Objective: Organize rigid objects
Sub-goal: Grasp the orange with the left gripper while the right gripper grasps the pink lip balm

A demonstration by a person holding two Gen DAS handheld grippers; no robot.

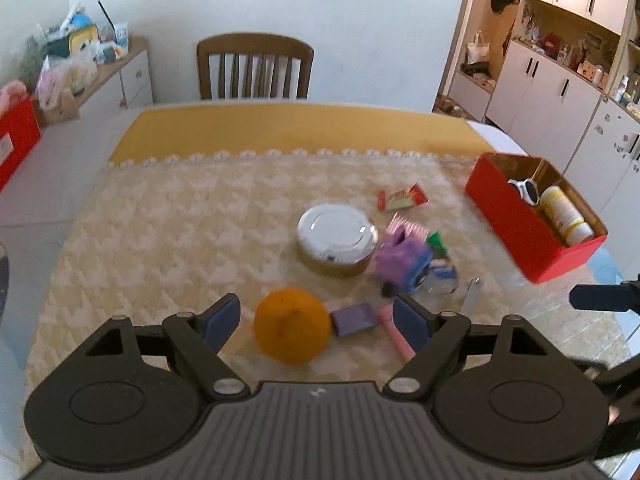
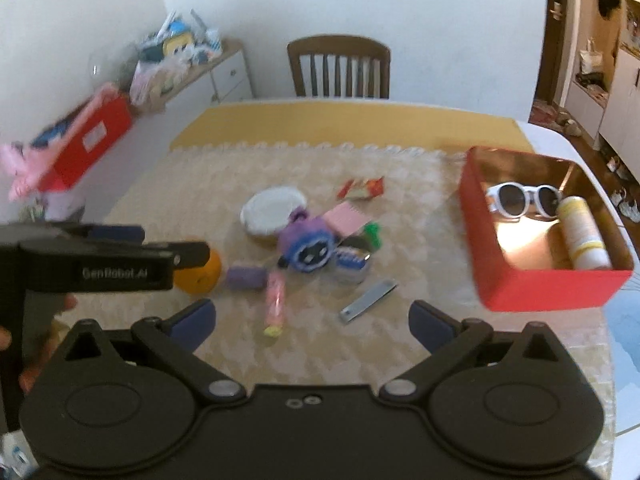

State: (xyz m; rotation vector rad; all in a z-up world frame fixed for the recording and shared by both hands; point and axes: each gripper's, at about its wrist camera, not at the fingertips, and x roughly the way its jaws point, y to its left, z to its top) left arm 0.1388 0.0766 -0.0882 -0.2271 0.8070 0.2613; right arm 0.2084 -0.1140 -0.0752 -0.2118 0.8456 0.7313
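An orange point(image 1: 292, 326) lies on the cream tablecloth between the fingers of my left gripper point(image 1: 316, 318), which is open with gaps on both sides. Beside the orange are a purple block point(image 1: 354, 318), a pink tube point(image 2: 275, 300) and a nail clipper point(image 2: 368, 296). Behind them sit a purple toy point(image 2: 308, 246) and a round tin with a silver lid point(image 1: 336, 236). My right gripper point(image 2: 312, 316) is wide open above the cloth, holding nothing. At the right, a red box point(image 2: 540, 288) holds white sunglasses point(image 2: 520, 200) and a pale bottle point(image 2: 582, 236).
A red snack packet point(image 1: 402, 197), a pink comb point(image 2: 346, 216) and a green item point(image 2: 372, 232) lie in the pile. A wooden chair point(image 1: 254, 66) stands at the far edge. A cluttered sideboard point(image 2: 192, 68) and another red box point(image 2: 92, 140) are left; white cabinets point(image 1: 552, 92) right.
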